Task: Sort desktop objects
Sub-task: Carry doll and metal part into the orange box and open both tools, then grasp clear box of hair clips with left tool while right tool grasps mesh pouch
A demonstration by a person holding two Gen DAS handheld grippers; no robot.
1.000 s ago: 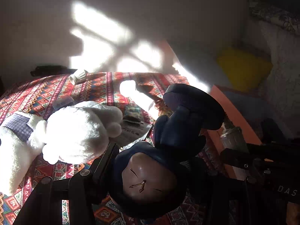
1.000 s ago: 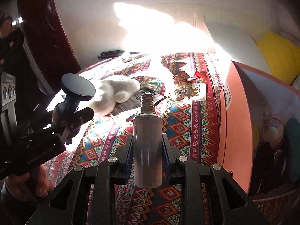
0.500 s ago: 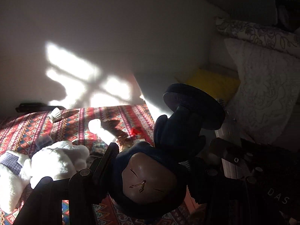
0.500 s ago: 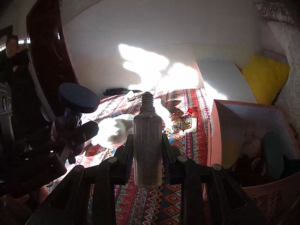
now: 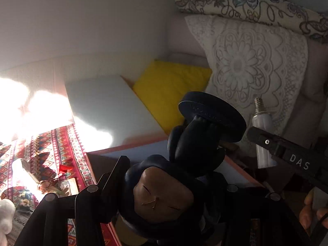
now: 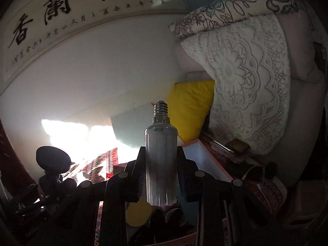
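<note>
My left gripper (image 5: 164, 192) is shut on a dark blue toy figure (image 5: 184, 164) with a brown face and a round disc base, held above the near corner of an orange box (image 5: 127, 147). My right gripper (image 6: 161, 174) is shut on a clear cylindrical light bulb (image 6: 161, 153) with a screw cap pointing up. The bulb also shows at the right in the left wrist view (image 5: 262, 135). The toy figure shows at the lower left in the right wrist view (image 6: 53, 162). Both hang over the orange box (image 6: 196, 149).
A patterned red tablecloth (image 5: 51, 143) lies at the left with a white plush toy (image 5: 6, 215) and small items in bright sun. A yellow cushion (image 5: 170, 86) and lace pillows (image 5: 256, 65) stand behind the box. Dark objects lie inside the box (image 6: 174, 215).
Both grippers have moved right and up, from over the tablecloth to over the orange box. Each keeps its hold; the plush toy has slid to the left edge of view.
</note>
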